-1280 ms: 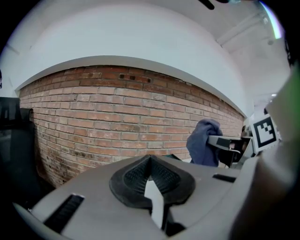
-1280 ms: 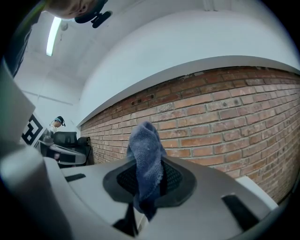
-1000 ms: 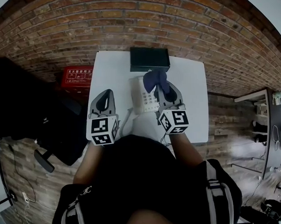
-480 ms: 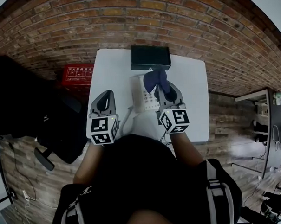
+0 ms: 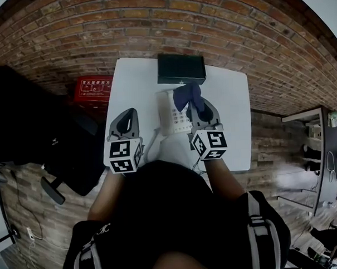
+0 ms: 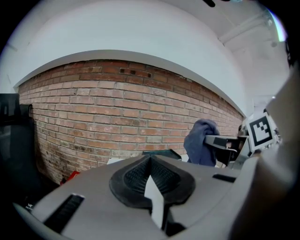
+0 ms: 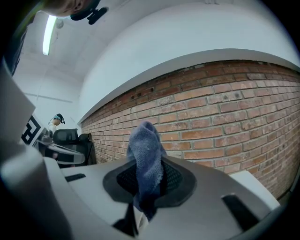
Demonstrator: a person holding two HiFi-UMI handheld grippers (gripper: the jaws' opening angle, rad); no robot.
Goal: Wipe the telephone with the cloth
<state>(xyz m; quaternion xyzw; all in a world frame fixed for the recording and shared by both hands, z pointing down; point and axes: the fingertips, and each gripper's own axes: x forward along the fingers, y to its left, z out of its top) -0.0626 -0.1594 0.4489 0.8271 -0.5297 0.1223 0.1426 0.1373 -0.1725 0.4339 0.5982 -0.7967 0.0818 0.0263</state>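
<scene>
A white telephone [image 5: 172,115] lies on the white table [image 5: 138,82], its coiled cord trailing toward the near edge. My right gripper [image 5: 194,102] is shut on a dark blue cloth [image 5: 186,96], which hangs bunched over the phone's far right part. In the right gripper view the cloth [image 7: 146,161] stands up from between the closed jaws. My left gripper [image 5: 125,118] hovers left of the phone, shut with nothing between its jaws [image 6: 151,178]. From the left gripper view the cloth [image 6: 201,141] and right gripper show at the right.
A dark green box [image 5: 180,69] sits at the table's far edge, just behind the phone. A red case [image 5: 93,90] lies on the floor left of the table. A black office chair [image 5: 40,142] stands at the left. A brick wall surrounds the scene.
</scene>
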